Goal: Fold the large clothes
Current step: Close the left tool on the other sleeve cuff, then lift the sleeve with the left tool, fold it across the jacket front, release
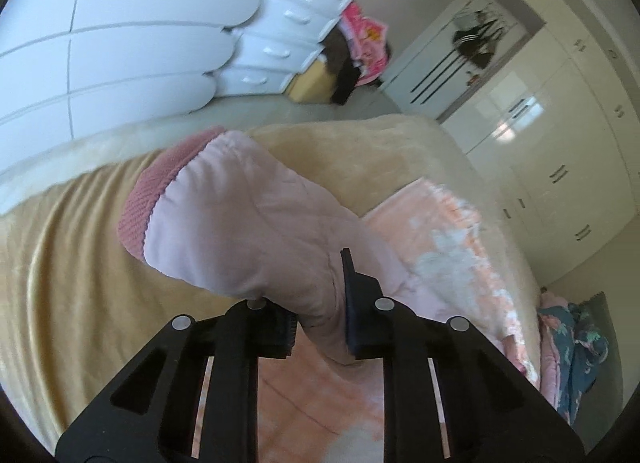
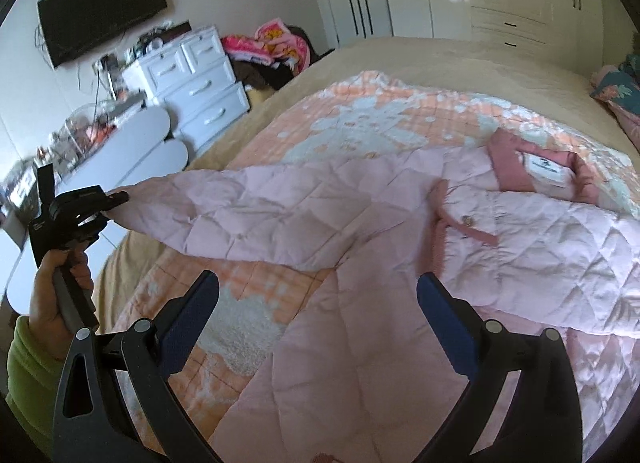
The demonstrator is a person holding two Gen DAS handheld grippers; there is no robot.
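Quilted pink jacket (image 2: 460, 223), puffy, light, floppy; left gripper (image 1: 320, 299) clenched on sleeve (image 1: 248, 219) near cuff, right gripper (image 2: 318, 315) released above hem.

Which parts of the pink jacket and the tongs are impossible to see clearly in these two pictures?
- Left wrist view: the jacket body is hidden behind its lifted sleeve; left tongs shut on the sleeve.
- Right wrist view: the jacket's lower hem is cut off by the bottom edge, behind the open right tongs.
- Right wrist view: the collar label text is too small.
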